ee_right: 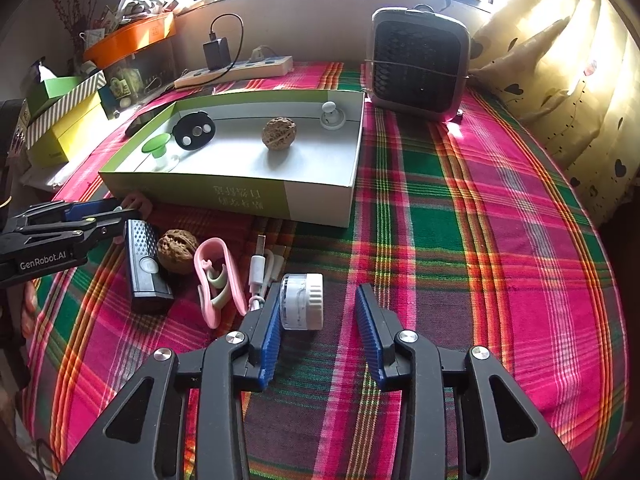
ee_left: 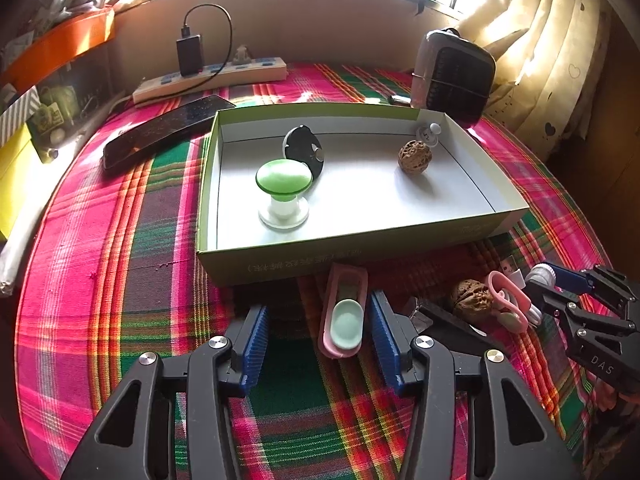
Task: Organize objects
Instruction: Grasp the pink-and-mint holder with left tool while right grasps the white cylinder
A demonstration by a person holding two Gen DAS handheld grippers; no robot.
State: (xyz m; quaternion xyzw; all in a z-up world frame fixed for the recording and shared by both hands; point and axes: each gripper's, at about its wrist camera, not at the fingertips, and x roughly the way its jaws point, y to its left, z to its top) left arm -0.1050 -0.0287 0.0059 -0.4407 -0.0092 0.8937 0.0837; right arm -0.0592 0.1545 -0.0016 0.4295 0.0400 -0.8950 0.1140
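Nearest the left wrist camera, the left gripper [ee_left: 318,344] is seen with its blue-padded jaws spread apart over the plaid tablecloth [ee_left: 120,280]; a pink clip with a mint-green pad [ee_left: 344,316] lies between the pads, close against the right one, though contact cannot be made out, and nothing is clamped. Nearest the right wrist camera, the right gripper [ee_right: 318,332] is likewise held wide, and a small white jar [ee_right: 302,300] lies on its side between the pads, touching or almost touching the left pad and well clear of the right one. Just to the left of the jar, a white USB cable [ee_right: 260,272], a second pink clip [ee_right: 216,280], a walnut [ee_right: 176,250] and a black rectangular device [ee_right: 146,264] are laid close together on the cloth. Beyond these things the shallow green cardboard box [ee_right: 240,196] is found, its near wall just beside the first clip's far end. Inside the box, a green mushroom-shaped knob on a white base [ee_left: 284,196] is stood near the left wall, a black disc [ee_left: 304,154] is propped tilted right behind it, a second walnut [ee_left: 415,156] rests towards the right, and a small white knobbed piece [ee_left: 429,133] is set in the far right corner. Behind the box, a dark phone [ee_left: 164,132] lies to the left, a power strip with a black charger plugged in [ee_left: 212,76] runs along the wall, and a small fan heater [ee_right: 418,64] is stood to the right, by the cream curtain [ee_right: 560,80]
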